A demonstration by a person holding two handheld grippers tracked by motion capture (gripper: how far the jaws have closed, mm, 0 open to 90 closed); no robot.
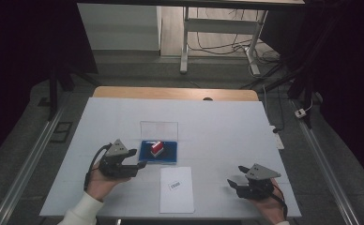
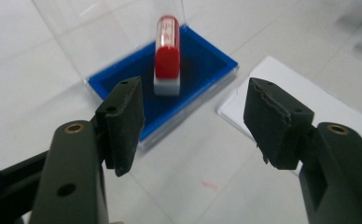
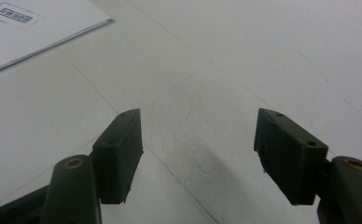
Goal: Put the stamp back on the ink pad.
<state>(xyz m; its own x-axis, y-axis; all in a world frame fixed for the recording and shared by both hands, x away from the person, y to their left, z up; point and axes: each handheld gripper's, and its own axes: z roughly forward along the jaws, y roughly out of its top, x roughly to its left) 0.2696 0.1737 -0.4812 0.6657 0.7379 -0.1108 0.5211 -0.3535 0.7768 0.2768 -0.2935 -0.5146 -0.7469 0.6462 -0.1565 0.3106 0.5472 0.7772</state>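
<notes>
Nearest the high camera, a white sleeve and hand carry the left gripper (image 1: pixel 134 158), its black jaws spread with nothing between them, just short of the shallow blue plastic tray (image 2: pixel 207 60). In that tray a small red stamp with a white base (image 2: pixel 167 58) stands upright, untouched. The step looks like stamping: the stamp sits on the pad, and next the jaws must advance, straddle its red body and close. The right gripper (image 1: pixel 234 181) rests open and empty on the white table cover (image 3: pixel 244 56), near the white paper sheet with a printed label (image 1: pixel 176 189).

Left gripper (image 1: pixel 140 158) jaws apart, right gripper (image 1: pixel 235 176) jaws apart
</notes>
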